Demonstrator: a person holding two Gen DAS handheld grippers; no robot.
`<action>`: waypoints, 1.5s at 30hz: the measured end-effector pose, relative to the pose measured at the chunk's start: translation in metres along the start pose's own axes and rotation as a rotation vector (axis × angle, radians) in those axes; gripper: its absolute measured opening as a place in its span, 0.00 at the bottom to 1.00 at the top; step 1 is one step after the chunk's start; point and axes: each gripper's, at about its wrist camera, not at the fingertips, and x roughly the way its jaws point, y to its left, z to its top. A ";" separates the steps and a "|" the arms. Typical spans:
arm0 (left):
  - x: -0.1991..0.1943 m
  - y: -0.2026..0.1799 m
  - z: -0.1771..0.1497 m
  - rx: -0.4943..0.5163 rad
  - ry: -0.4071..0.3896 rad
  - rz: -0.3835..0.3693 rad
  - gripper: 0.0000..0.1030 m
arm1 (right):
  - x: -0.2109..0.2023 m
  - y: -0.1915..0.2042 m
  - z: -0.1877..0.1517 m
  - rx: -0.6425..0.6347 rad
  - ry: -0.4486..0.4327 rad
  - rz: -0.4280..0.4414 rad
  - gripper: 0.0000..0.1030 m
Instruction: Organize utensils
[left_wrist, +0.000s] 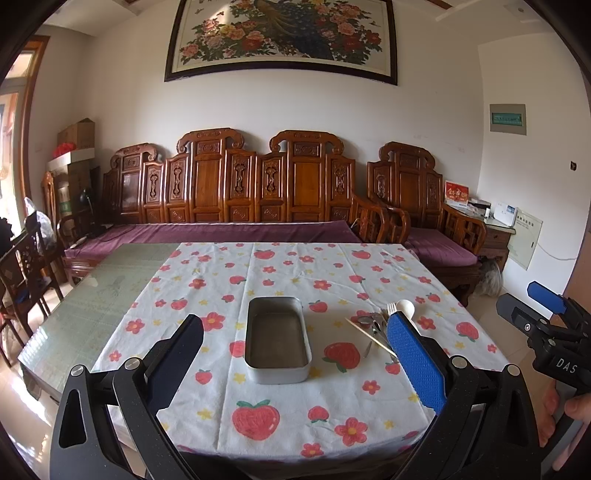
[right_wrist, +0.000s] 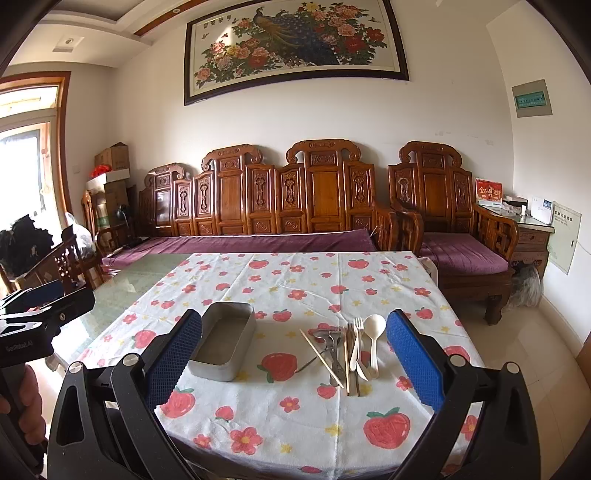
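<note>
An empty metal tin (left_wrist: 277, 339) sits on the strawberry-print tablecloth (left_wrist: 288, 269); it also shows in the right wrist view (right_wrist: 224, 341). To its right lies a pile of utensils (right_wrist: 345, 350): a white spoon (right_wrist: 373, 332), a white fork (right_wrist: 357, 343), chopsticks (right_wrist: 320, 357) and metal pieces. In the left wrist view the pile (left_wrist: 373, 328) is partly hidden behind my right finger. My left gripper (left_wrist: 295, 343) is open and empty, facing the tin. My right gripper (right_wrist: 294, 343) is open and empty, held before the pile. The right gripper (left_wrist: 546, 325) also shows at the left view's right edge.
The cloth covers the right part of a glass-topped table (left_wrist: 88, 295). A carved wooden sofa (left_wrist: 236, 192) with purple cushions stands behind the table. Wooden chairs (left_wrist: 26, 266) stand at the left. The left gripper's body (right_wrist: 33, 325) shows at the right view's left edge.
</note>
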 end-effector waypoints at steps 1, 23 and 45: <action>0.000 0.000 0.001 0.001 -0.001 0.000 0.94 | -0.001 -0.001 0.000 -0.001 -0.001 -0.001 0.98; -0.007 -0.004 0.010 0.003 -0.008 -0.006 0.94 | 0.001 0.004 0.001 0.002 -0.002 0.003 0.98; 0.018 -0.007 -0.001 0.008 0.073 -0.034 0.94 | 0.003 0.002 -0.001 0.004 0.010 0.005 0.98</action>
